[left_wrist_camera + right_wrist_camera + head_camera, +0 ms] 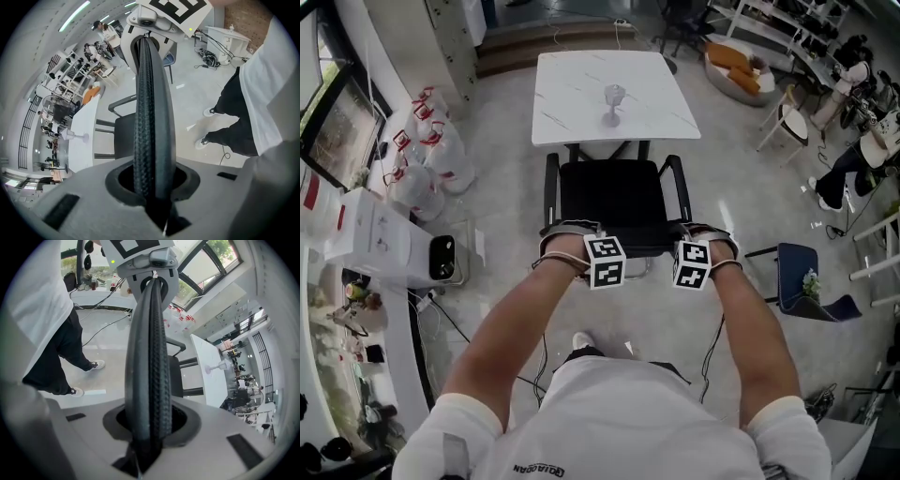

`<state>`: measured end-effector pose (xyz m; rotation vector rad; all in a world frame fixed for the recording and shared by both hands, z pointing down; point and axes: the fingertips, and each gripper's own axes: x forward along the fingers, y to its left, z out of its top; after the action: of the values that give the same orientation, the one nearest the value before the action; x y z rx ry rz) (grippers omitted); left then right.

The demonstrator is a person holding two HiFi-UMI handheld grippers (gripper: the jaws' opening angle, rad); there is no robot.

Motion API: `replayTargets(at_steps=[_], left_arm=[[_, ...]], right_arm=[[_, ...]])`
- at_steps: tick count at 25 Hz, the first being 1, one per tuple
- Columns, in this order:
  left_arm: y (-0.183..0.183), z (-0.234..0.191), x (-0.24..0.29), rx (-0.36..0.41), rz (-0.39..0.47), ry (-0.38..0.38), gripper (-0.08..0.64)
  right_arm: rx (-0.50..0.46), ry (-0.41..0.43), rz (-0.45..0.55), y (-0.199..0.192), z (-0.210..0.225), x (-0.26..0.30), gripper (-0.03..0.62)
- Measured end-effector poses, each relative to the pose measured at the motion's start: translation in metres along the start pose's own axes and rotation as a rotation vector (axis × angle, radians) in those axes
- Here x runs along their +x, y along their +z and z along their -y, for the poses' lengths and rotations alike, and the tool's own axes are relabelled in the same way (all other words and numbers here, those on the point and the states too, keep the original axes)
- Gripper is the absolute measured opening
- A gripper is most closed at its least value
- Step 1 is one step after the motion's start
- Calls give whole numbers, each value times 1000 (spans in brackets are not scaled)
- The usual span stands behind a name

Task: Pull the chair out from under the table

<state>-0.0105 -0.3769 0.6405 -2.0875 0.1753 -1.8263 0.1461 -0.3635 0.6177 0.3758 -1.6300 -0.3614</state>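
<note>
Two grippers clamp the black chair [619,197] by its backrest's top edge: left gripper [602,255] and right gripper [692,258] side by side (jaws narrowed on the ribbed rim). The chair stands close against the white table's [572,94] near edge.

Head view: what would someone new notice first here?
The left gripper and right gripper sit side by side at the centre of the frame. Each is clamped on the black chair by the top edge of its back. Just beyond the chair stands a white table, with a lone stemmed glass upright near its middle.
</note>
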Motion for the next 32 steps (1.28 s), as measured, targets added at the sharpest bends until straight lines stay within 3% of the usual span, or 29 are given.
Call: replayTargets(at_steps=[12, 32], left_arm=[[26, 39, -15, -71, -7, -87, 74], [96, 145, -42, -110, -28, -68, 77]], right_arm=[[-34, 120, -18, -17, -26, -21, 54], [-84, 105, 21, -68, -132, -74, 40]])
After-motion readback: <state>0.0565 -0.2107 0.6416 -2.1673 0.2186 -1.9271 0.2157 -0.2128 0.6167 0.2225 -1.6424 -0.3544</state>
